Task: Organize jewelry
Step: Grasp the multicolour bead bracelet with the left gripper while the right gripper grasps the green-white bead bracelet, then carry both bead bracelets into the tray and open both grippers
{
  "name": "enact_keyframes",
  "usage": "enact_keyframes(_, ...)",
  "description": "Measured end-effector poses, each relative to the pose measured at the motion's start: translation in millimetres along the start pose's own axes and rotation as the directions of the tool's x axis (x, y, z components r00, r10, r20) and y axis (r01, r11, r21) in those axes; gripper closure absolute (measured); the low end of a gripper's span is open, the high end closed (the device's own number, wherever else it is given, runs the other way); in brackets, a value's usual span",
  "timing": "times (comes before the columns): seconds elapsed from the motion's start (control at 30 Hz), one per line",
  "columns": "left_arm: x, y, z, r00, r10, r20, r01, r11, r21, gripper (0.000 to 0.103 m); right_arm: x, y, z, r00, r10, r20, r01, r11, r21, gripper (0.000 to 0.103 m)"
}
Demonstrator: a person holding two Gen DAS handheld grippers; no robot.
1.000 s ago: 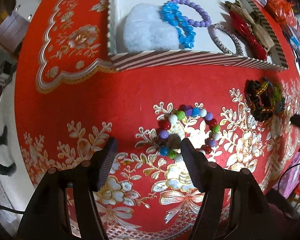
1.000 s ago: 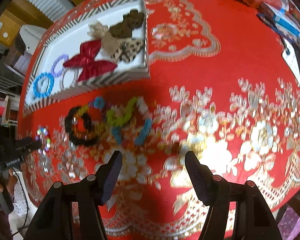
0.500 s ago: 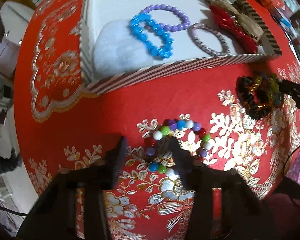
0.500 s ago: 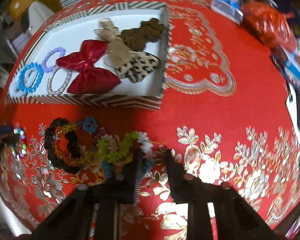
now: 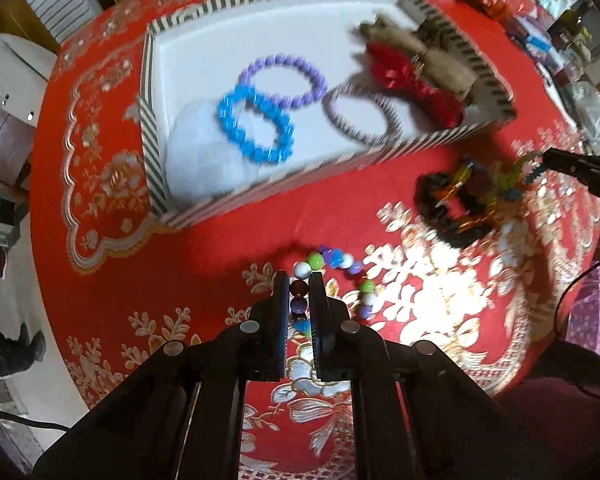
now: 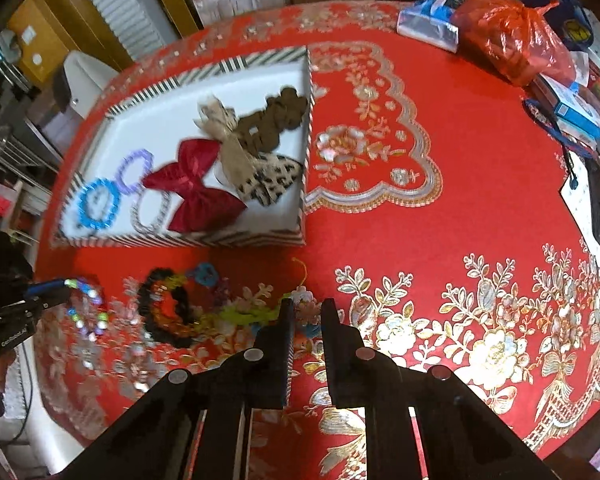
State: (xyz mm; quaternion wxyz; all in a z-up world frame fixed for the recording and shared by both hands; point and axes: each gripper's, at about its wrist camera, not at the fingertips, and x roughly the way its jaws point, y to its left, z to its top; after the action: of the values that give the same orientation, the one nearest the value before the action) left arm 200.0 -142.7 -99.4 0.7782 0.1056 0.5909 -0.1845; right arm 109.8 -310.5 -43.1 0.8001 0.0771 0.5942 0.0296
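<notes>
now the left gripper (image 5: 299, 284) has its fingers pressed nearly together on the multicoloured round-bead bracelet (image 5: 342, 276), a dark red bead and a purple one pinched in the narrow slot between them while the rest of the loop trails off to the right of the fingertips over the red tablecloth with gold flowers (image 5: 228, 248). beyond the fingers sits the shallow black-and-white striped box (image 5: 152, 152), holding a blue bead bracelet (image 5: 256, 128), a lilac bead bracelet (image 5: 284, 80) and a silver bangle (image 5: 362, 118). the right gripper (image 6: 306, 306) has its fingers drawn close, a small gap left, around a tangle of lime-green and blue hair ties (image 6: 244, 314); whether they actually grip it i cannot tell. left of them lies a black scrunchie (image 6: 166, 312).
</notes>
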Motion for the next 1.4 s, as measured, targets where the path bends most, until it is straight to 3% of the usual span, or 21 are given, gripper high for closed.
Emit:
enact_keyframes(0.23, -25, -20, 34, 0.998, 0.007, 0.062, -0.007, 1.000, 0.008, 0.095, -19, 11, -9, 0.999, 0.041, 0.025, -0.041, 0.999, -0.003, 0.091)
enact_keyframes(0.4, -47, -6, 32, 0.994, 0.026, 0.103, -0.027, 1.000, 0.016, 0.095, -26, 22, -12, 0.998, 0.060, 0.019, -0.059, 0.998, -0.023, 0.091)
enact_keyframes(0.43, -59, 13, 23, 0.993, 0.027, 0.111, -0.029, 0.999, 0.015, 0.095, -29, 24, -10, 0.998, 0.067, 0.021, -0.066, 0.997, -0.030, 0.091)
enact_keyframes(0.93, -98, 34, 86, 0.978, 0.050, 0.204, -0.040, 0.998, -0.056, 0.095, -73, 58, 57, 0.983, 0.136, 0.123, -0.119, 0.983, -0.137, 0.091)
enact_keyframes(1.2, -76, 32, 130, 0.982, 0.042, 0.186, -0.022, 0.994, -0.108, 0.095, -47, 96, 113, 0.970, 0.213, 0.119, -0.187, 0.962, -0.198, 0.091)
enact_keyframes(1.4, -43, 31, 160, 0.986, 0.031, 0.162, -0.003, 0.986, -0.170, 0.095, 5, 120, 154, 0.954, 0.294, 0.051, -0.277, 0.936, -0.216, 0.091)
